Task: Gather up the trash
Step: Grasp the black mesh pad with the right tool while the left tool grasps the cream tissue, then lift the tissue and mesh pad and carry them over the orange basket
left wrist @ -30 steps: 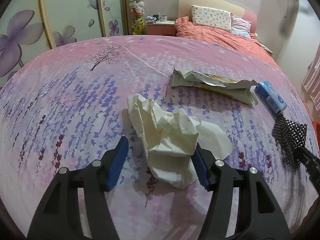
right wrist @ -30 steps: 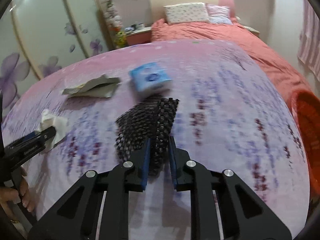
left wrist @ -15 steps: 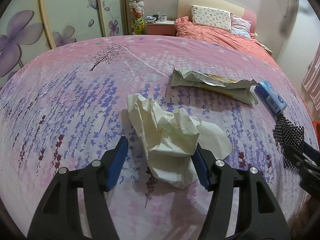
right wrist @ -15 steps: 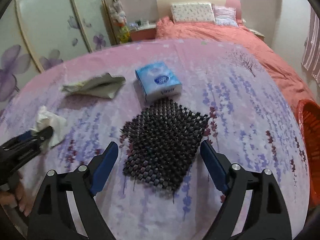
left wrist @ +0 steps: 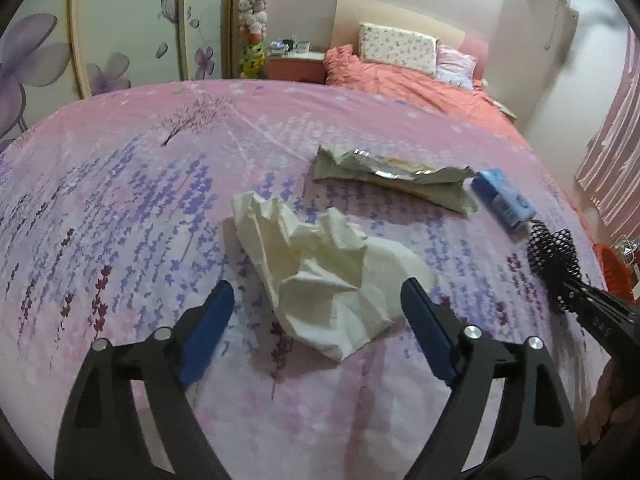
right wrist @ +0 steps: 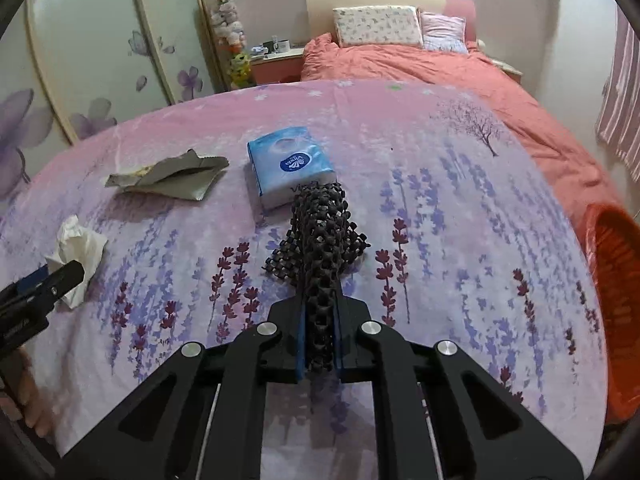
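A crumpled white tissue (left wrist: 320, 264) lies on the flowered pink bedspread (left wrist: 120, 200) between the blue pads of my left gripper (left wrist: 316, 292). Its jaws are opening and stand wide, and neither pad touches the paper. My right gripper (right wrist: 320, 306) is shut on a black mesh net (right wrist: 320, 236), which is bunched into a narrow ridge between the pads. A torn silver snack wrapper (left wrist: 392, 180) lies flat beyond the tissue. The net (left wrist: 554, 256) also shows at the right edge of the left wrist view.
A blue tissue pack (right wrist: 290, 168) sits just beyond the net, with the wrapper (right wrist: 168, 178) to its left. An orange basket (right wrist: 616, 300) stands off the bed's right edge. Pillows and an orange quilt (right wrist: 400, 64) lie at the far end. A person's fingers (left wrist: 608, 412) show low right.
My left jaws have spread wider around the tissue. The right jaws went from shut to wide open over the flattened net, then shut on it again, bunching it up.
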{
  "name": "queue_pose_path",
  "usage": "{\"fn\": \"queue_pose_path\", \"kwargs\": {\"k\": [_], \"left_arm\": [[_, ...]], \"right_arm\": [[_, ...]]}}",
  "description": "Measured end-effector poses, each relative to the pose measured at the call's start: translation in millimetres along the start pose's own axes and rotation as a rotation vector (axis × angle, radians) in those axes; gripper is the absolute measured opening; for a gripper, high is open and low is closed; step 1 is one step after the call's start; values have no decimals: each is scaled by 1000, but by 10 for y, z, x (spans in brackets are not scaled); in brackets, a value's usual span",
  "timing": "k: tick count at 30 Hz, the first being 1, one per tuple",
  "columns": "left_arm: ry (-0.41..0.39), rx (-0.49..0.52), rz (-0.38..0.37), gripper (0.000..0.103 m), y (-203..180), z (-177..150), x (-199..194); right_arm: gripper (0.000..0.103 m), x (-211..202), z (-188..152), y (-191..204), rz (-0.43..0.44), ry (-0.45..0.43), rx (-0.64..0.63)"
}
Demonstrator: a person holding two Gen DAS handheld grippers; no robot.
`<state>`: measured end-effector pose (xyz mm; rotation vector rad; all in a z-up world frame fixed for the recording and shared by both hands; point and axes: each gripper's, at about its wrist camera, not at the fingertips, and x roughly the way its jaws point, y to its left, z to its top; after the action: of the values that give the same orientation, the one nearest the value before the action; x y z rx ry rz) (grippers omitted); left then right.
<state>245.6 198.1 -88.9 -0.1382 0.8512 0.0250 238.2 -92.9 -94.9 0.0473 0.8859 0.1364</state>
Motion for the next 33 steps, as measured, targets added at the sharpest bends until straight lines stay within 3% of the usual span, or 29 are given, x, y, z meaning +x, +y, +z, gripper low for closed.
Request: {"fn": "queue_pose_path", "kwargs": {"k": [7, 10, 11, 15, 17, 20, 26, 33], "left_arm": [[28, -42, 38, 88, -23, 159, 162], [43, -45, 67, 79, -11, 194, 232], [40, -40, 61, 71, -15, 199, 228], [33, -31, 68, 54, 6, 201, 214], [31, -23, 65, 38, 23, 199, 199], [21, -1, 69, 33, 11, 170, 148], [-24, 13, 65, 32, -58, 139, -77], [-91, 58, 26, 32, -379, 157, -479]], "right_arm": [[10, 12, 12, 35, -9, 2, -9], [11, 3, 7, 25, -9, 2, -9], [11, 3, 7, 23, -8, 2, -9], [11, 3, 8, 21, -6, 2, -8], [10, 2, 8, 3, 8, 1, 3], [10, -37, -28, -62, 25, -2, 18], [10, -254, -112, -235, 37, -36, 49], [10, -769, -126, -421, 8, -157, 62]]}}
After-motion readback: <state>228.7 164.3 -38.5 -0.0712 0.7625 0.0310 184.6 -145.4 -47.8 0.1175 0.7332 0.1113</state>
